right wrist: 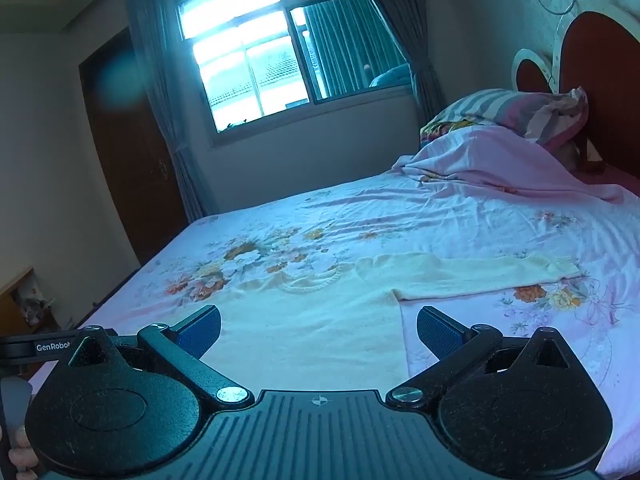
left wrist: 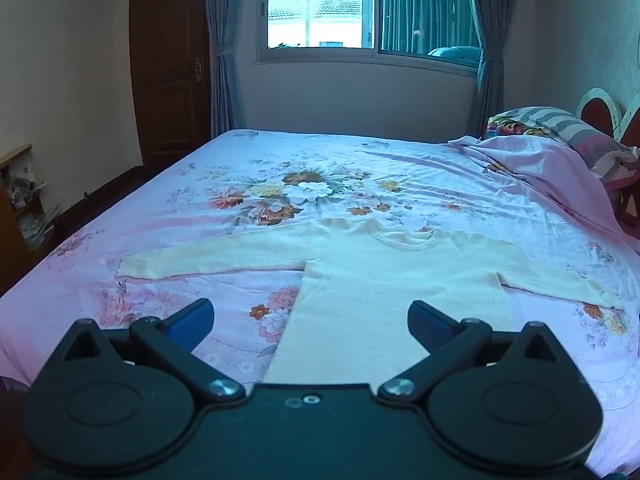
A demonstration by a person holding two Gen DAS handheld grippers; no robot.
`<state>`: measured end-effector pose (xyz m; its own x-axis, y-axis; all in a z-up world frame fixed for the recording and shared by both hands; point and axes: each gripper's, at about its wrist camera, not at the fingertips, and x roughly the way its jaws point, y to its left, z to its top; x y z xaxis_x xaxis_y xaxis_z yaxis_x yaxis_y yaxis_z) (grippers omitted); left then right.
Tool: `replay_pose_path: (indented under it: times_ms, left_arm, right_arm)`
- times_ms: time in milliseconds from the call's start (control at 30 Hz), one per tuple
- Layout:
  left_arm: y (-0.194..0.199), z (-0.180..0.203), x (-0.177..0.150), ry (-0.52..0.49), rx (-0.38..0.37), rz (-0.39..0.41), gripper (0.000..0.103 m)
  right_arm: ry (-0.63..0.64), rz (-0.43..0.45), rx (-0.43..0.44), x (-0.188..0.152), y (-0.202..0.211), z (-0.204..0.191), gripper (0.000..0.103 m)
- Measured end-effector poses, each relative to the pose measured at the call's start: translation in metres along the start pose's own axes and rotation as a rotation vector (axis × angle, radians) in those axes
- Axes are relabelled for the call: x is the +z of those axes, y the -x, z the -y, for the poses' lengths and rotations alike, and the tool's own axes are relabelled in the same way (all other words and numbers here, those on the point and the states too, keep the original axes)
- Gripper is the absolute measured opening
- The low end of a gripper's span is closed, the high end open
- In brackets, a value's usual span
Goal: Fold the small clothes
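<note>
A small cream long-sleeved sweater lies flat on the flowered bed sheet, neck away from me, both sleeves spread out sideways. My left gripper hovers over the sweater's lower body, jaws wide open, nothing between its blue pads. In the right wrist view the same sweater shows with its right sleeve stretched toward the headboard side. My right gripper hangs open above the sweater's lower right body, empty. The hem is hidden under both grippers' bodies.
A bunched pink blanket and striped pillows lie at the bed's right end by the red headboard. A wooden shelf stands left of the bed. The other gripper's bar and a hand show at lower left.
</note>
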<state>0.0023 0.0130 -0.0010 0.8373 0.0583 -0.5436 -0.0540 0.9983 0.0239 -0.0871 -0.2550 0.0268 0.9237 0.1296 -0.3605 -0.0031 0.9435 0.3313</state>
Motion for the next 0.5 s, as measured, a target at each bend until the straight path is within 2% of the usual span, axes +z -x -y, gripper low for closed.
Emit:
replay_pose_path:
  times_ms: [500]
  left_arm:
    - [-0.022, -0.009, 0.002, 0.006, 0.033, -0.032, 0.102]
  right_arm:
    - [0.024, -0.039, -0.002, -0.003, -0.027, -0.002, 0.103]
